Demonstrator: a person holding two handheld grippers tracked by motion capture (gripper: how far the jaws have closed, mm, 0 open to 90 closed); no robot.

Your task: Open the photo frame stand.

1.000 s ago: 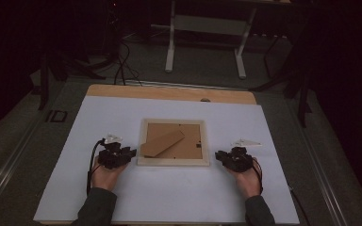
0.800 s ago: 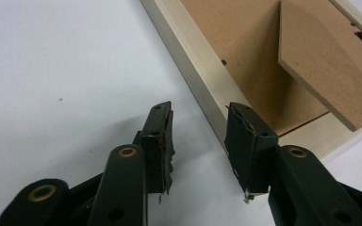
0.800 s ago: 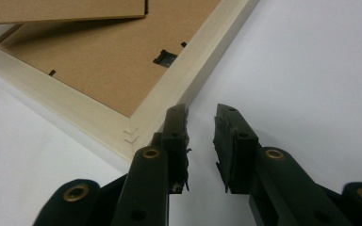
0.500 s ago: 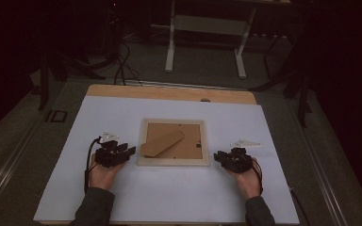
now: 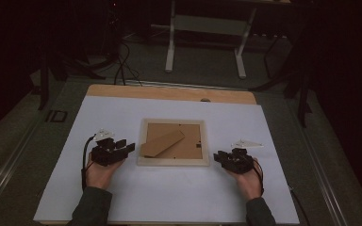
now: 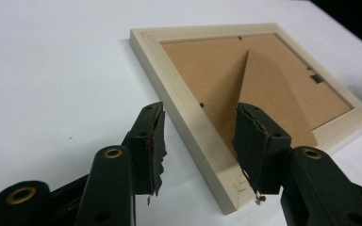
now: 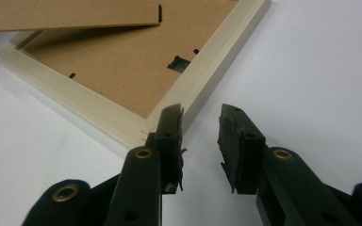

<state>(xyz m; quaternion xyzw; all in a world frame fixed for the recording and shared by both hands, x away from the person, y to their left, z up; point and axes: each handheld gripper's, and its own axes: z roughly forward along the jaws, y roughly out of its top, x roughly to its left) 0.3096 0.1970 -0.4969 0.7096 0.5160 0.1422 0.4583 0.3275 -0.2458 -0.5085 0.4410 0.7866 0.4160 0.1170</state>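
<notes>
On the white table [image 5: 136,197] the picture frame [image 5: 173,161] lies face down, its cardboard stand [image 5: 162,143] uppermost. Both grippers flank it, jaws just opened, gripping nothing: the left gripper [image 6: 200,141] straddles the near rail, the right gripper [image 7: 200,136] sits off the corner. Backing straight away should avoid nudging the frame.

A white sheet [image 5: 122,113] covers a wooden table [image 5: 169,92]; metal stand [image 5: 205,42] behind.

pale wood picture frame [image 6: 195,123], matt brown cardboard backing [image 6: 217,75], smooth white table [image 5: 122,197].
</notes>
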